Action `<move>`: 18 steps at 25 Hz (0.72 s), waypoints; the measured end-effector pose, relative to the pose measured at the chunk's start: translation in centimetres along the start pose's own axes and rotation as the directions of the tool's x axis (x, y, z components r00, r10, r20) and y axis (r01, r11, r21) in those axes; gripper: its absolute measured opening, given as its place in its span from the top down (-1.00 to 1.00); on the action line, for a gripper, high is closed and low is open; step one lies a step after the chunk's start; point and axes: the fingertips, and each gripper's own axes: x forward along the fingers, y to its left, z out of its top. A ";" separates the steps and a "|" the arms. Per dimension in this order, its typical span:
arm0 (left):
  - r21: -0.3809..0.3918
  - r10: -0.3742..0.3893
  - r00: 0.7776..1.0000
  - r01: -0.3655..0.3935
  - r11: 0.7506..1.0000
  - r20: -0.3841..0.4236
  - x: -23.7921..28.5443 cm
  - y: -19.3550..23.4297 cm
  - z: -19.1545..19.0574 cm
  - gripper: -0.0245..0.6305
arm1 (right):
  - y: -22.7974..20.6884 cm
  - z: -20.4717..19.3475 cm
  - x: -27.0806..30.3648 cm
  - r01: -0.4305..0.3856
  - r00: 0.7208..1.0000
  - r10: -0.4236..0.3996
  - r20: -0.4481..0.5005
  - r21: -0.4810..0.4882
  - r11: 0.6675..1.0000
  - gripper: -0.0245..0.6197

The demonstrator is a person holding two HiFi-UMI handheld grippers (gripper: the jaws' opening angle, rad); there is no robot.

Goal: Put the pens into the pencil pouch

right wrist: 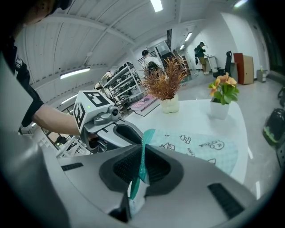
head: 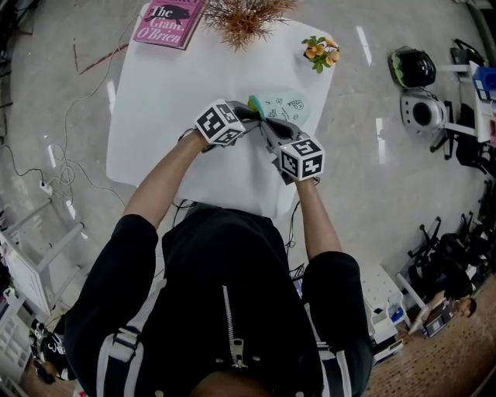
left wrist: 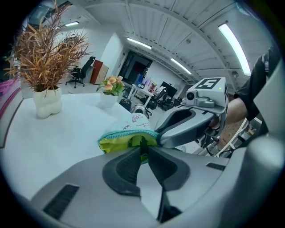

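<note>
As seen from the head view, one mint-green pencil pouch [head: 285, 107] rests near the middle of one white table [head: 155, 116], its open end toward the person. Two grippers meet at that end, each with its jaws clamped on the pouch: the left gripper [left wrist: 143, 153] on the yellow-green lined rim, the right gripper [right wrist: 141, 164] on the teal edge. At the far side stand one pink book [head: 167, 19], one dried plant [head: 244, 17] and one potted flower [head: 322, 53].
</note>
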 end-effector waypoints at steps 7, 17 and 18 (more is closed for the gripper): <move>-0.032 0.013 0.999 -0.011 0.999 0.053 0.8 0.6 1.0 0.71 | -0.9 0.5 -0.4 0.018 1.000 -0.018 0.016 0.005 1.000 0.82; -0.016 0.079 0.993 -0.078 0.997 0.087 -0.4 1.9 1.3 0.60 | -2.6 0.8 -0.4 0.046 0.999 -0.046 0.022 0.021 0.999 0.82; -0.019 0.093 0.992 -0.092 0.996 0.090 -0.9 2.2 1.1 0.60 | -2.7 0.7 -0.2 0.050 0.999 -0.051 0.017 0.021 0.999 0.82</move>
